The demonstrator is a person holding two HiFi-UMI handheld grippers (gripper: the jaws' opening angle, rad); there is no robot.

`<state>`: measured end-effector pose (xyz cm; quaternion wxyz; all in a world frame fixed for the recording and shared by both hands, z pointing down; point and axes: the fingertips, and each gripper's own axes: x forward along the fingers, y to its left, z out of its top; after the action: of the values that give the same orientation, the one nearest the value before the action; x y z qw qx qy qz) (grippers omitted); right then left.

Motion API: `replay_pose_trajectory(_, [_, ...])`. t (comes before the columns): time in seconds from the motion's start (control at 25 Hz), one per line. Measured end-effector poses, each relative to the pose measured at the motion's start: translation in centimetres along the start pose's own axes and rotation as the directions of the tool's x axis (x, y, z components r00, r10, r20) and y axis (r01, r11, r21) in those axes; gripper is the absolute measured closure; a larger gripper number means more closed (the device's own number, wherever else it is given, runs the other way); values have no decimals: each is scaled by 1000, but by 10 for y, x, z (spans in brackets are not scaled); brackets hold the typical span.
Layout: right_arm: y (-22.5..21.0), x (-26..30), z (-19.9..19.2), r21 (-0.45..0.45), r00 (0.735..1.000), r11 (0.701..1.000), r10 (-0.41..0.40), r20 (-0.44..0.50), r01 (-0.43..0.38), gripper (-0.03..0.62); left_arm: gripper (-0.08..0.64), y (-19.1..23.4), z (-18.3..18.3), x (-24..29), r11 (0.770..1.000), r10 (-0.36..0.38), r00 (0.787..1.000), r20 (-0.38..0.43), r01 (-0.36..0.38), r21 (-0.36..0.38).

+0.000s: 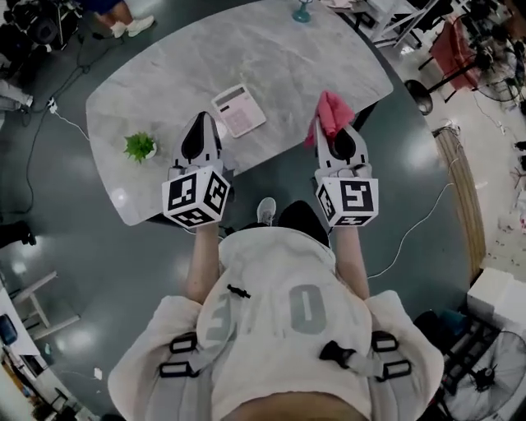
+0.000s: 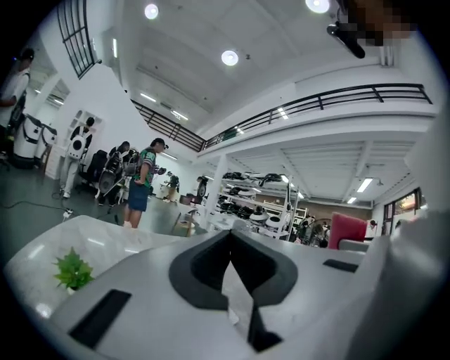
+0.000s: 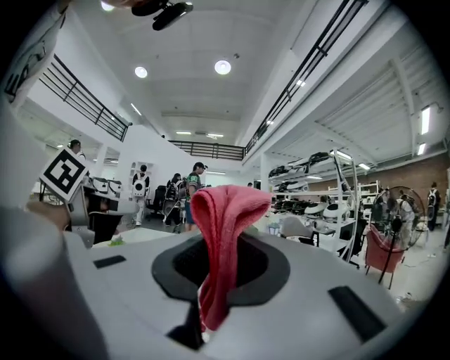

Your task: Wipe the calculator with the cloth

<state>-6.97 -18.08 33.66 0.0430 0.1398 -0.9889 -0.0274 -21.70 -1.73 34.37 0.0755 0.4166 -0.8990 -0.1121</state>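
Observation:
A pink-and-white calculator (image 1: pixel 239 109) lies flat on the grey marble table (image 1: pixel 271 57), near its front edge. My left gripper (image 1: pixel 201 123) is shut and empty, its tips just left of the calculator; in the left gripper view the jaws meet (image 2: pixel 230 242) with nothing between them. My right gripper (image 1: pixel 335 123) is shut on a red cloth (image 1: pixel 332 111), to the right of the calculator over the table's front edge. The cloth (image 3: pixel 221 239) stands up folded from the closed jaws in the right gripper view. The calculator is hidden in both gripper views.
A small green potted plant (image 1: pixel 140 147) sits on the table left of my left gripper, also seen as the plant (image 2: pixel 72 269). A teal stand base (image 1: pixel 302 12) is at the table's far edge. People stand (image 2: pixel 143 184) beyond the table; shelving, chairs and cables surround it.

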Motion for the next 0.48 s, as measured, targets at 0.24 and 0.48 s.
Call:
replay_pose_trajectory(0.24, [11,47,0,-33,991,991,133,2,-133,537,540,28,0,3,991,123,992,29,-121,-51])
replay_pose_trajectory(0.48, [45,107,3,-47,955,954,297,-4,-297,537,540,68,2,-7,957,275,960,46,-268,-111])
